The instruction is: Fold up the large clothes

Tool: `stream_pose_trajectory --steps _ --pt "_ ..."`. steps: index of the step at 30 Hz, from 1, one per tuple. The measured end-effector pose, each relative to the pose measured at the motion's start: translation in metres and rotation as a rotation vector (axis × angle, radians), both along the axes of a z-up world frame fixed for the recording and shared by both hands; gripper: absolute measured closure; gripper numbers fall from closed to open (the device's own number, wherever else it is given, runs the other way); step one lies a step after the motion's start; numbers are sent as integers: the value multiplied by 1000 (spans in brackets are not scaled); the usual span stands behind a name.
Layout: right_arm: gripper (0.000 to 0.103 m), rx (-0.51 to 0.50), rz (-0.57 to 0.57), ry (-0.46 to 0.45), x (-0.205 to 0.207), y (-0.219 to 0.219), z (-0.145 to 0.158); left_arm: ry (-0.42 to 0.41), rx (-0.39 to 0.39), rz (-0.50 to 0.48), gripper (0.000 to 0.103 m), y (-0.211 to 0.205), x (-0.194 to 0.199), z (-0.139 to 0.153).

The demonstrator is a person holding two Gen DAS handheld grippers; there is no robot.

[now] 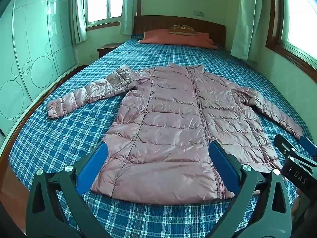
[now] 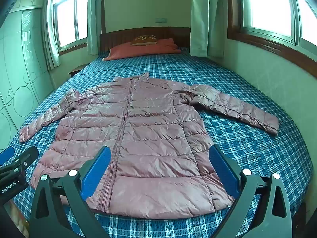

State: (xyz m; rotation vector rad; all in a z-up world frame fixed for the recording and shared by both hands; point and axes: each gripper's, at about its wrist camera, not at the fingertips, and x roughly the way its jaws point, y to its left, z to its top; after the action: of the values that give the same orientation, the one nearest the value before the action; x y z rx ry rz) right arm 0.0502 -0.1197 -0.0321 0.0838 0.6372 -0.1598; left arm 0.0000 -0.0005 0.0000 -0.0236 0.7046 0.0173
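A pink quilted puffer jacket (image 1: 174, 123) (image 2: 138, 138) lies flat and zipped on the bed, front up, collar toward the headboard, both sleeves spread out to the sides. My left gripper (image 1: 158, 166) hovers open over the jacket's near hem on its left half, blue pads wide apart and touching nothing. My right gripper (image 2: 158, 168) hangs open above the hem's right half, also holding nothing. Each gripper shows at the edge of the other's view: the right gripper's body (image 1: 297, 158) and the left gripper's body (image 2: 17, 168).
The bed carries a blue plaid cover (image 1: 59, 138) (image 2: 247, 142). An orange pillow (image 1: 178, 37) with a small brown cushion sits by the wooden headboard. A wardrobe (image 1: 29, 49) stands along the left side. A wall with a window (image 2: 277, 10) runs on the right.
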Motion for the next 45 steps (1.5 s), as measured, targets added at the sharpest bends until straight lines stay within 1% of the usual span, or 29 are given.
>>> stream_pose_trajectory --steps 14,22,23,32,33,45 --pt "5 -2 1 -1 0 1 0 7 -10 0 2 1 1 0" --pt "5 -3 3 4 0 0 2 6 -10 2 2 4 -5 -5" --pt "5 -3 3 4 1 1 -2 7 -11 2 2 4 -6 -5" --pt "5 -4 3 7 1 1 -2 11 -12 3 2 10 -12 -12" --pt "5 -4 4 7 0 1 -2 18 -12 7 2 5 -2 -11" --pt "5 -6 4 9 1 2 -2 19 -11 8 2 6 -3 -12"
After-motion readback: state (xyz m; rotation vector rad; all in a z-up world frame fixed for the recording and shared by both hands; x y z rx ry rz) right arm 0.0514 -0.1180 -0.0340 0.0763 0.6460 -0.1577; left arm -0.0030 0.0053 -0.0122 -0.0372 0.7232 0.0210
